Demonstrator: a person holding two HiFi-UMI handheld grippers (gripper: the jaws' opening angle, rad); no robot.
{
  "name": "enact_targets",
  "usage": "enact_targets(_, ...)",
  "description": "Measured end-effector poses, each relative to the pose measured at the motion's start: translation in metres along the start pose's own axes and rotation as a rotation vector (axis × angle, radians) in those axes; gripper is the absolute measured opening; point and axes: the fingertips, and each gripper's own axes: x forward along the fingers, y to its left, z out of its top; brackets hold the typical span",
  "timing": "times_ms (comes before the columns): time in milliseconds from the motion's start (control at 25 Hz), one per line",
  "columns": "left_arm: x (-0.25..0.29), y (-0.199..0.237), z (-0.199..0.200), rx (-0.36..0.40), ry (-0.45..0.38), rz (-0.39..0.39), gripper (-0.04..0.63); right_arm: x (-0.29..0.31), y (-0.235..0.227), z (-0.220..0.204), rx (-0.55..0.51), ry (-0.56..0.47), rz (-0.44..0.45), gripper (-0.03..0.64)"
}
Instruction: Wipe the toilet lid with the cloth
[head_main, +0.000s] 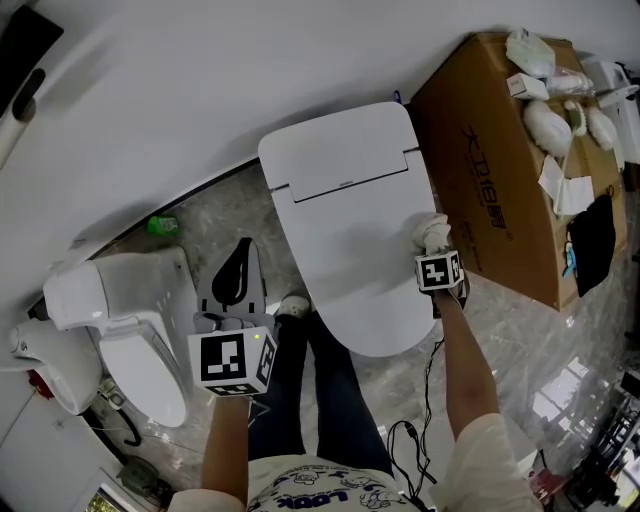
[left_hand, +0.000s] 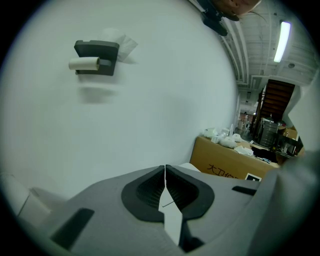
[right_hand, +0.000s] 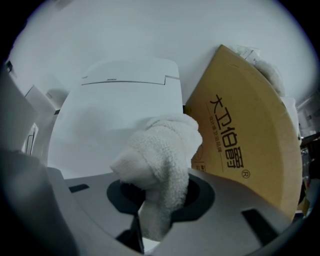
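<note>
Right gripper (head_main: 438, 262) clamps the white cloth (head_main: 432, 231) at the right edge of the toilet lid (head_main: 345, 240). Left gripper (head_main: 233, 285), jaws pressed together, holds nothing.

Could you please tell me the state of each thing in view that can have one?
Toilet lid: closed.
Cloth: bunched, clamped, at the lid's right edge.
Right gripper: shut on the cloth.
Left gripper: shut, empty, off to the lid's left.

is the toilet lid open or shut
Shut. The toilet lid lies flat with its top face up, and the right hand-held gripper holds the white cloth at its right edge.
</note>
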Motion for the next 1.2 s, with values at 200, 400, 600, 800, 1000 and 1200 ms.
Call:
enact_targets(200,-0.006,0.001,-0.001,0.003,-0.005,0.000,0.012,-0.001,0.009,-0.005,0.024,0.006,-0.001,0.101)
enact_targets(400,-0.013,0.005,-0.003,-0.002,-0.007,0.002,0.012,-0.005,0.027,-0.006,0.008,0.006,0.014,0.100)
enact_targets(600,-0.022,0.010,-0.005,-0.005,-0.011,0.006,0.012,-0.009,0.051,-0.007,-0.022,0.000,0.027,0.100)
enact_targets(800,-0.033,0.017,-0.009,-0.008,-0.014,0.013,0.012,-0.012,0.073,-0.005,-0.032,-0.007,0.046,0.099)
enact_targets(1000,-0.042,0.024,-0.011,-0.013,-0.017,0.020,0.012,-0.016,0.097,-0.003,-0.035,-0.017,0.064,0.098)
enact_targets(1200,-0.048,0.030,-0.012,-0.019,-0.021,0.019,0.012,-0.022,0.129,-0.001,-0.070,-0.029,0.093,0.098)
